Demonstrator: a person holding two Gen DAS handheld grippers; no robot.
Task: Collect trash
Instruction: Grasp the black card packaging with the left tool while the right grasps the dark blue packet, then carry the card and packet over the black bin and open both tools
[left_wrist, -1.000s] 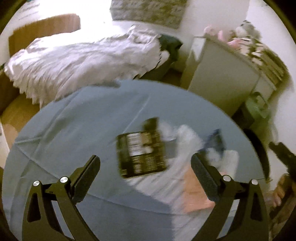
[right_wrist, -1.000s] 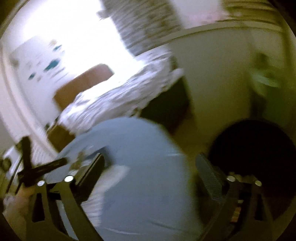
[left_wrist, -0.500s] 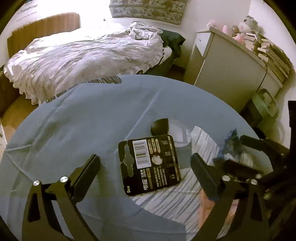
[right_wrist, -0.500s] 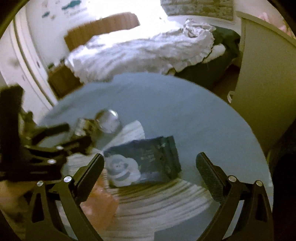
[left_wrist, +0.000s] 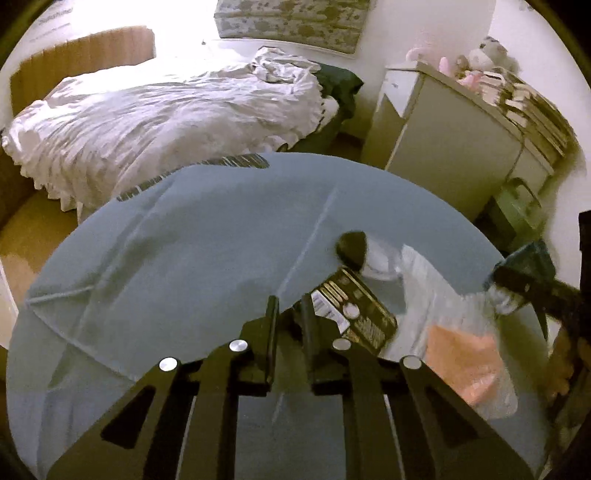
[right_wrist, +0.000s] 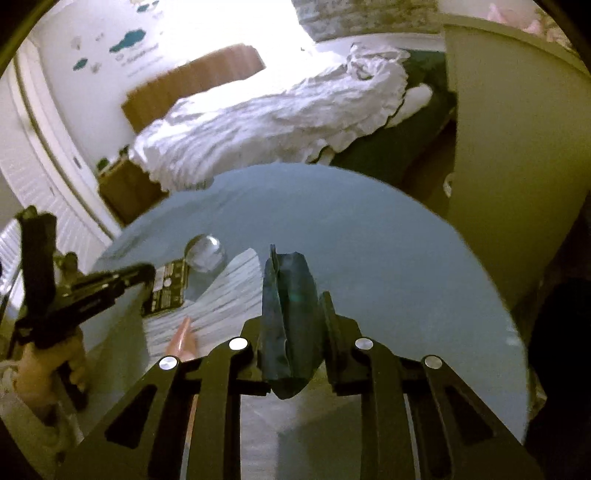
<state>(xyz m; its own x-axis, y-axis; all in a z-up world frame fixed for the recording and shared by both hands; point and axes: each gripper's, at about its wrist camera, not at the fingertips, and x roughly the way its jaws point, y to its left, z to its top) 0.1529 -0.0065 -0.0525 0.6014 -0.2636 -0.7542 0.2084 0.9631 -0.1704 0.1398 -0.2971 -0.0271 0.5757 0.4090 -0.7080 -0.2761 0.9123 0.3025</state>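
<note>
My left gripper (left_wrist: 288, 300) has closed on the near corner of a black printed card package (left_wrist: 356, 314), which lies tilted on the blue tablecloth (left_wrist: 207, 236). From the right wrist view, the left gripper (right_wrist: 146, 273) meets that card (right_wrist: 166, 291) at its edge. My right gripper (right_wrist: 295, 299) is closing, and its pads press a crumpled dark teal wrapper (right_wrist: 288, 332) that stands folded upright between them. The left wrist view shows the right gripper (left_wrist: 517, 286) and the wrapper (left_wrist: 528, 258) at the far right.
A striped white sheet (left_wrist: 428, 291), a pink piece (left_wrist: 465, 362) and a clear plastic blister with a dark cap (left_wrist: 352, 249) lie near the card. Behind the round table are a bed with white bedding (left_wrist: 166, 118), a grey cabinet (left_wrist: 450, 155) and a green bag (left_wrist: 517, 210).
Both grippers went from wide open to closed. The left one closed on the black card, which turned askew. The right one swung over the table and squeezed the teal wrapper upright.
</note>
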